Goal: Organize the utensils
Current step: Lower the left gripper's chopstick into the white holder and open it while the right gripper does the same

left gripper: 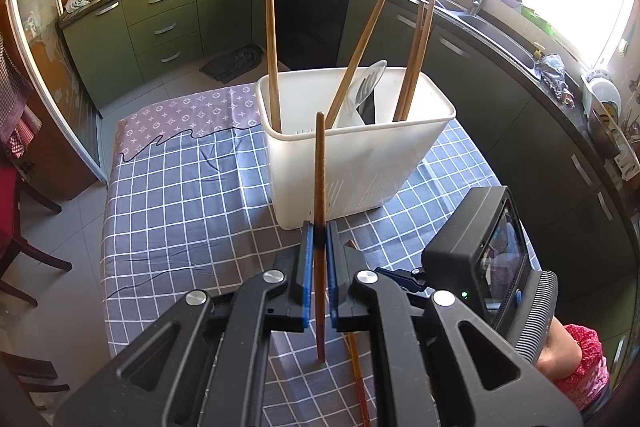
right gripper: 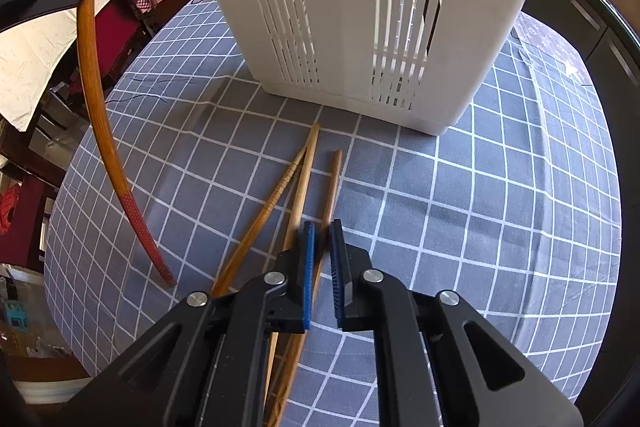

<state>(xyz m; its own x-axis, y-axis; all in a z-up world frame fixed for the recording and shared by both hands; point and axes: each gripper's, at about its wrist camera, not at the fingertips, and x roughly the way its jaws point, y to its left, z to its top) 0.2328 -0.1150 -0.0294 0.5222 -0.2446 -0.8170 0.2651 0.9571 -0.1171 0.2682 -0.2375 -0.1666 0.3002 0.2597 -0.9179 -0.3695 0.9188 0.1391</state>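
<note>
**A:** So where's it at? The long brown wooden chopstick [left gripper: 319,187] is pinched upright between the blue pads of the left gripper [left gripper: 319,259], raised off the cloth, just in front of the white slotted plastic utensil bin [left gripper: 356,163]. Jaws are closed right onto it, about midway down its length.

**B:** Yeah, and the bin already has a few brown wooden chopsticks [left gripper: 273,47] leaning in it, plus a white slotted spatula-looking thing [left gripper: 366,89]. So I'd call this the carry-and-drop step for that one stick.

**A:** Right gripper [right gripper: 321,231] is down low over the three loose wooden chopsticks [right gripper: 304,183] lying on the grey checked tablecloth [right gripper: 480,207], close to the bin's base. Jaws are parted a little, with one stick running between or under them. Can't tell if it's actually gripped. Looks not yet to me.

**B:** Next move, I reckon: lift the left one above the rim, tip pointing down, and let go inside. Needs enough height to clear the rim and the leaning sticks.

**A:** And the right still has to close on a single stick, not two. They're nearly touching.
</note>
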